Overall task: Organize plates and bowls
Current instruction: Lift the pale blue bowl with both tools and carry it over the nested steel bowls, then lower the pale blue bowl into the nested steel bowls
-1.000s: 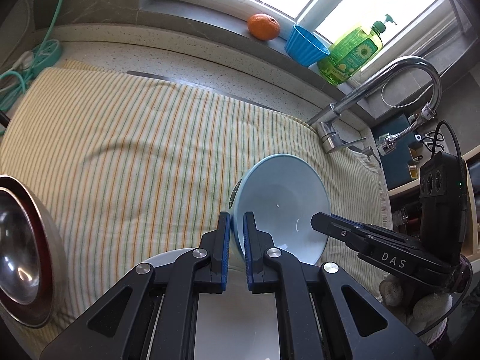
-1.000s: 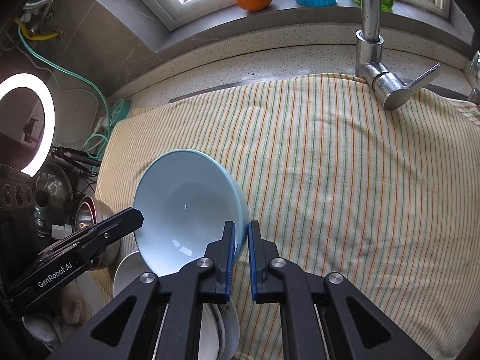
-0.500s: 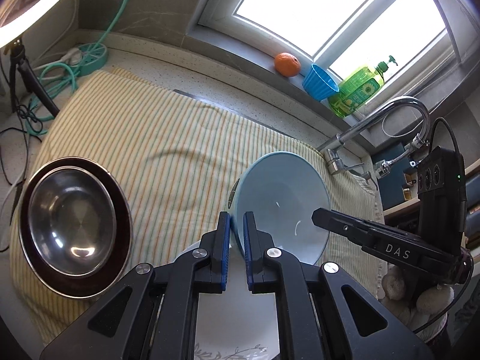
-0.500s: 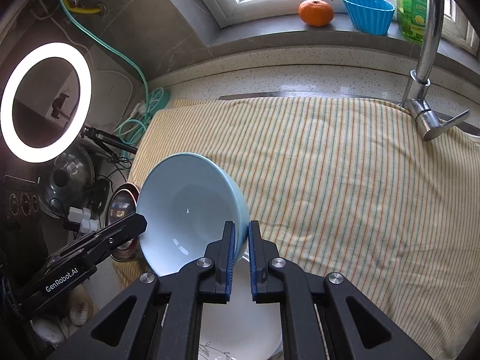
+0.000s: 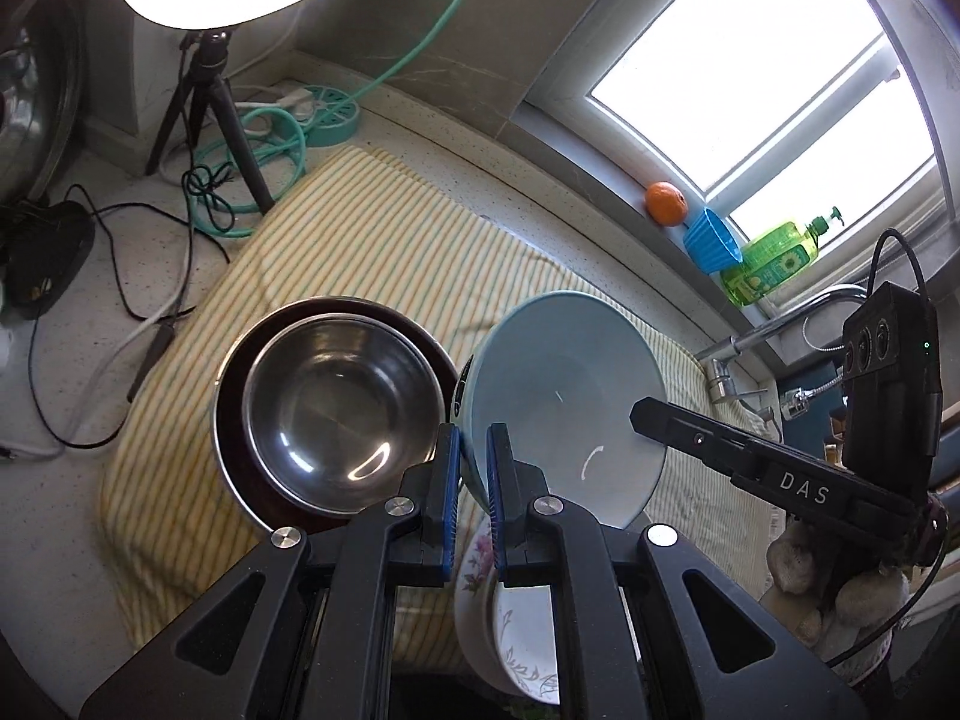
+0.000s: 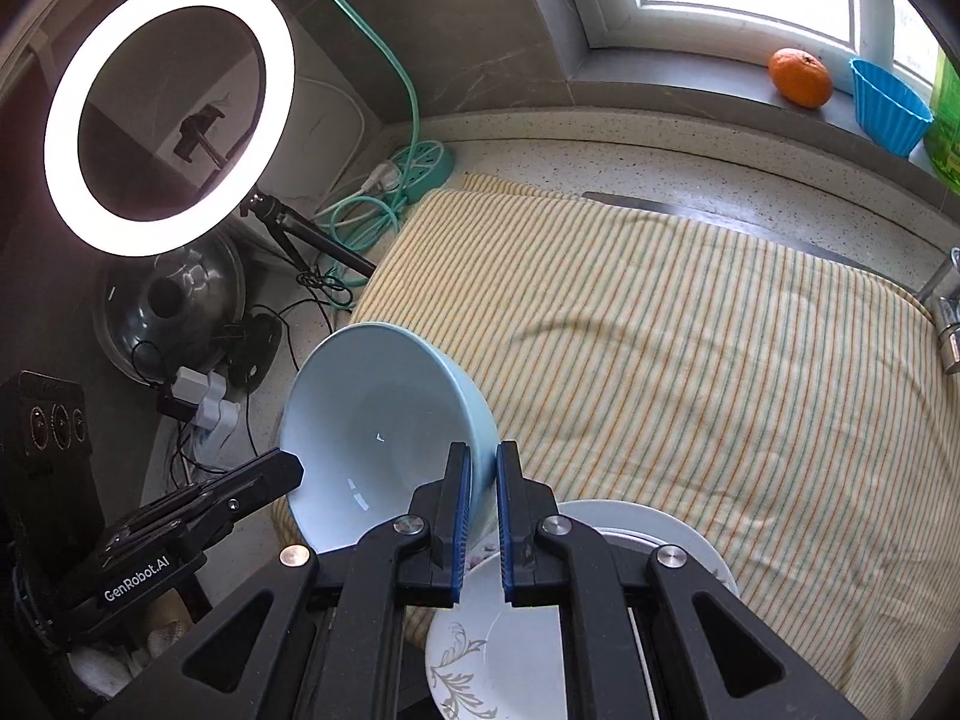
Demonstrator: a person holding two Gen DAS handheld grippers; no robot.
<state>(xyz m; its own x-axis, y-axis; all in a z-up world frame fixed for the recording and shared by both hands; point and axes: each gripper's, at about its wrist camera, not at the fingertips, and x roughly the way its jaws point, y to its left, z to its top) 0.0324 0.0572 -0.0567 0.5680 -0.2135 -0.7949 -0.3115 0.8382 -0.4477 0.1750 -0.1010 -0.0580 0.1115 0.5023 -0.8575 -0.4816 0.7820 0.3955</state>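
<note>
A pale blue bowl (image 5: 570,396) hangs tilted in the air, held by both grippers at opposite rims. My left gripper (image 5: 474,456) is shut on its near rim in the left wrist view. In the right wrist view my right gripper (image 6: 483,480) is shut on the other rim of the same pale blue bowl (image 6: 372,432). To the left of the bowl, a steel bowl (image 5: 336,408) sits nested in a dark red-rimmed one on the striped cloth (image 5: 384,258). Below the grippers lie white plates with flower prints (image 6: 498,648), also the white plates (image 5: 522,630) in the left wrist view.
A ring light (image 6: 168,114) on a tripod, cables and a teal power strip (image 6: 420,165) crowd the counter's left end. An orange (image 6: 801,77), a blue cup (image 6: 888,105) and a green soap bottle (image 5: 774,258) stand on the sill. A tap (image 5: 780,330) is at the right.
Both grippers have carried the blue bowl leftwards and slightly up over the cloth. The steel bowls and the ring light have come fully into view, and the flowered plates now lie beneath.
</note>
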